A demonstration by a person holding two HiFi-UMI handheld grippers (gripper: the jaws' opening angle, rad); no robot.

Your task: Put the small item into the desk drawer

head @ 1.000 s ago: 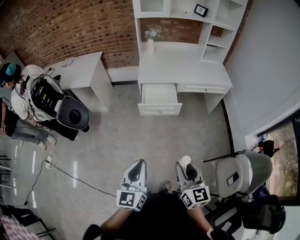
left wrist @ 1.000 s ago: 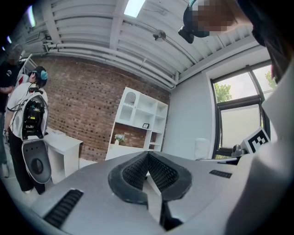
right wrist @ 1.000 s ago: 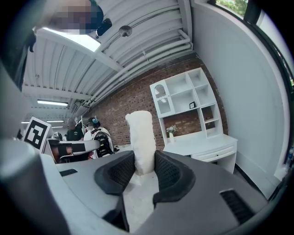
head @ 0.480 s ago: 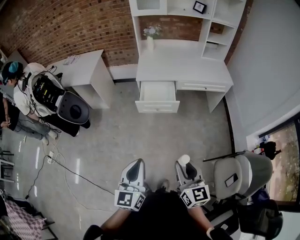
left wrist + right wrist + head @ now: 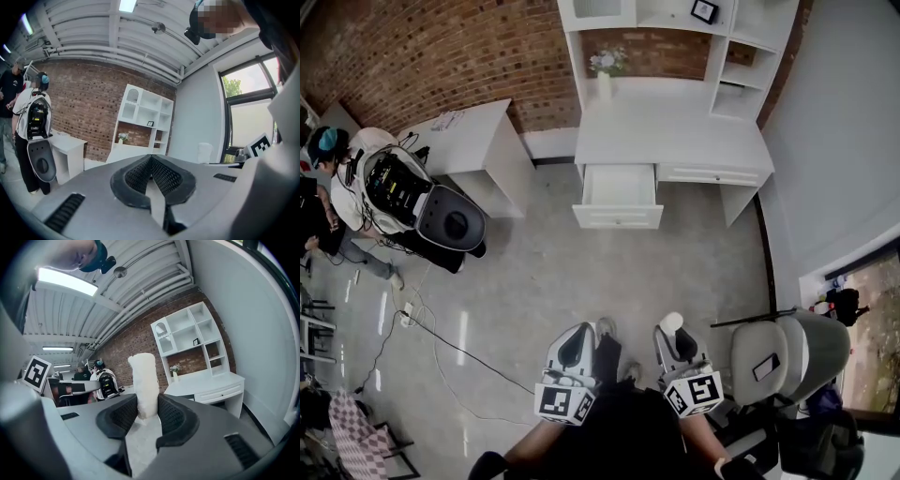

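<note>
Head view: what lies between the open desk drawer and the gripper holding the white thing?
Only bare grey floor separates the drawer from the right gripper and its white item; the head view shows it.

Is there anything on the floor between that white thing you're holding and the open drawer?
Nothing visible. The white item, clamped in the right gripper, faces bare floor up to the open drawer. The cable lies off to the left, the chair to the right.

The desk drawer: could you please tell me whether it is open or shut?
Open. In the head view the drawer juts out from the front of the white desk, its white inside showing.
</note>
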